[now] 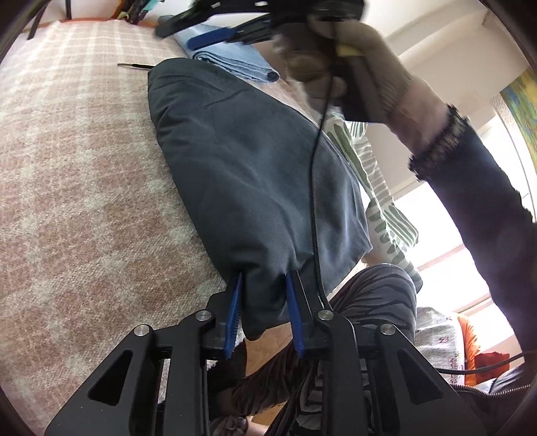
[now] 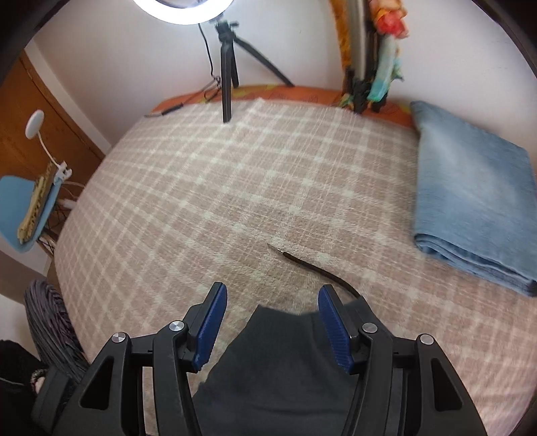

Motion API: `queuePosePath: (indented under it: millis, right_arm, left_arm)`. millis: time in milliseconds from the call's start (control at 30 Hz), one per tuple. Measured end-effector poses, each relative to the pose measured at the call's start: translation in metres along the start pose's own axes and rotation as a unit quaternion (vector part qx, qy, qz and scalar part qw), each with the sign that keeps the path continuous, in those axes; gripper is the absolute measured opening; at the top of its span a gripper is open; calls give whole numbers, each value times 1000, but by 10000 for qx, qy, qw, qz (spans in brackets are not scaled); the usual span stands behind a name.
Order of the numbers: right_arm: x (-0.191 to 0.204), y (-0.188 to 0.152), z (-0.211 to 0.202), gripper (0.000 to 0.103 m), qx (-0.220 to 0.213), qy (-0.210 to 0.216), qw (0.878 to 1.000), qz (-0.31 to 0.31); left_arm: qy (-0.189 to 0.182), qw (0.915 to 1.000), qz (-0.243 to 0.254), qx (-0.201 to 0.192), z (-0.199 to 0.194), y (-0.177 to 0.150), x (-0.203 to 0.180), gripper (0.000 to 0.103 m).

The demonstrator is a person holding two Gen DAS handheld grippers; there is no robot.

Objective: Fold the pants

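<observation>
A home bedroom: a bed under a pink plaid blanket, a striped pillow at right, a ring light on a tripod against the white wall at top.

My left claw pinches dark pants end; pants lie on checked bed; folded jeans beyond.

One dark pants, one folded blue cloth, one tripod, two tools.
</observation>
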State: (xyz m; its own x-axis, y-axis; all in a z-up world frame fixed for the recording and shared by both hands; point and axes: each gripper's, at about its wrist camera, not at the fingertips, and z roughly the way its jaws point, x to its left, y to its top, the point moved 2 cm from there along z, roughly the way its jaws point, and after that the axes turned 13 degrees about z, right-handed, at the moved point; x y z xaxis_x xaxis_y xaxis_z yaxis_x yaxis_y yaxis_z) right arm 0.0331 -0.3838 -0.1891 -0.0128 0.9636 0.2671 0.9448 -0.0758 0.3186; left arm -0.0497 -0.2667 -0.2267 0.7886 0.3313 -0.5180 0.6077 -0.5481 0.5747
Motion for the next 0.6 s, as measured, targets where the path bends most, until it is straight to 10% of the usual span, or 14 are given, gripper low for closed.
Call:
queuePosePath:
  millis: [267, 433, 600]
  right_arm:
    - [17, -3, 43, 56, 718, -124, 9956, -581]
    - [25, -15, 47, 14, 904, -311, 9908, -956]
    - [26, -18, 37, 0, 528, -558, 9927, -927]
  left_arm:
    - [43, 9999, 125, 20, 6, 3, -5, 21]
    - [95, 9997, 221, 36, 9, 4, -8, 19]
    - [233, 9984, 521, 59, 12, 4, -17, 14]
